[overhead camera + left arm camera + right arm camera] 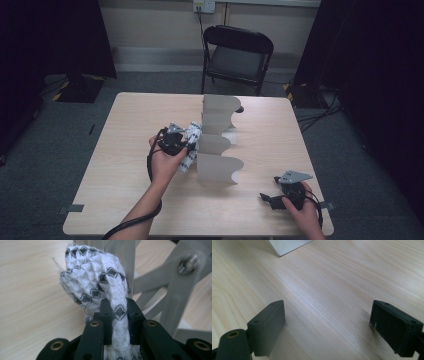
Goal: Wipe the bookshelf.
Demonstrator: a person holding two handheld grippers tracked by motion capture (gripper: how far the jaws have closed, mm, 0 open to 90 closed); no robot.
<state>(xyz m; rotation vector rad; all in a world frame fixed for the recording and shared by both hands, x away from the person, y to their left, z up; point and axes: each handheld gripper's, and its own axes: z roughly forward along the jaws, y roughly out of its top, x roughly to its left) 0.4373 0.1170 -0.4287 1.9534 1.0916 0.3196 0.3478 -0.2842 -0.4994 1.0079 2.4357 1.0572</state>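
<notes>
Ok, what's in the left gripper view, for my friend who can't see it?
The left gripper pinches a rolled white cloth with black diamonds between its black jaws. Behind it are a grey slatted rack and the wooden table.

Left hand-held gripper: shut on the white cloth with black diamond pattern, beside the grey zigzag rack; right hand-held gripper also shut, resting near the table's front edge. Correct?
One error: the right hand-held gripper is open, not shut. The right gripper view shows its jaws standing wide apart over the bare light wooden table. The rest holds: the left hand-held gripper is shut on the white cloth with black diamond pattern, beside the grey zigzag rack.
</notes>
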